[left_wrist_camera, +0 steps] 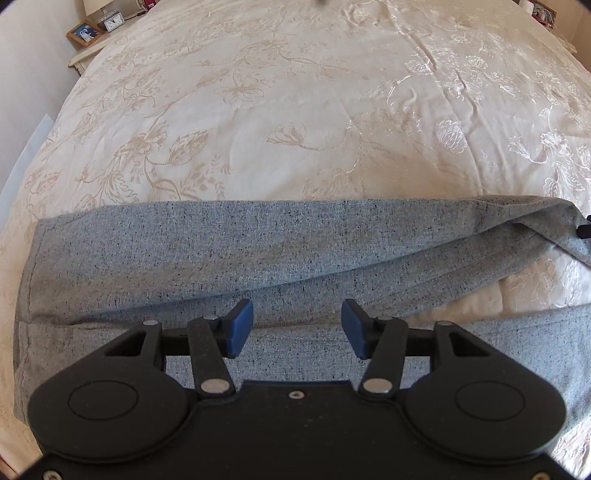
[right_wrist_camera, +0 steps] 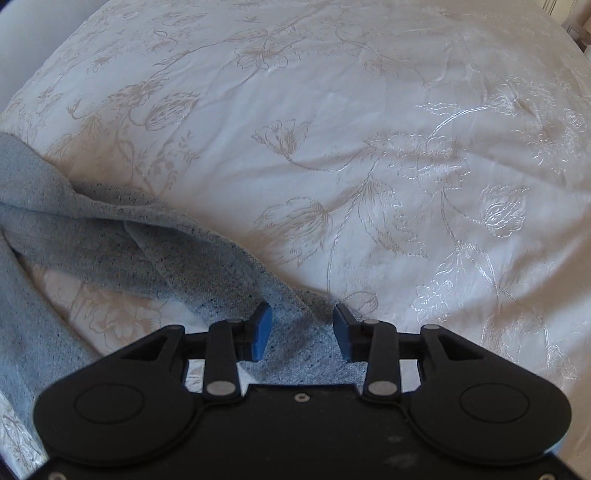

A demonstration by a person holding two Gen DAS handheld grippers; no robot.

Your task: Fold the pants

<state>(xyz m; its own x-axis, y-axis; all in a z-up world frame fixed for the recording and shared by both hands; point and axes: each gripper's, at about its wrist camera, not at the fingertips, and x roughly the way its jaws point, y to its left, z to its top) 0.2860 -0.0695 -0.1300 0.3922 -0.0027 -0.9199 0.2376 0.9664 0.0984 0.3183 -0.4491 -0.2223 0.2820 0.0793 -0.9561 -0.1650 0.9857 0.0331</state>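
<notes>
- Lying across the cream floral bedspread (left_wrist_camera: 295,92), the grey speckled pants (left_wrist_camera: 221,251) stretch sideways in front of the left gripper (left_wrist_camera: 297,328), one leg folded over the other, hems off to the left of its fingers.
- The left gripper's blue pads (left_wrist_camera: 240,328) stand apart above the lower leg, with cloth showing in the gap and neither pad pressing on it.
- In the right wrist view the pants (right_wrist_camera: 110,236) bunch into twisted folds left of the fingers and run down between them.
- The right gripper (right_wrist_camera: 303,332) has its jaws apart, its blue pads (right_wrist_camera: 263,330) on either side of a strip of grey cloth without clamping it.
- Beyond both sets of fingers the bedspread (right_wrist_camera: 406,166) lies bare and lightly creased.
- Far off past the left fingers, a bedside table (left_wrist_camera: 86,55) carries a framed photo (left_wrist_camera: 85,34) and a small clock (left_wrist_camera: 113,23).
</notes>
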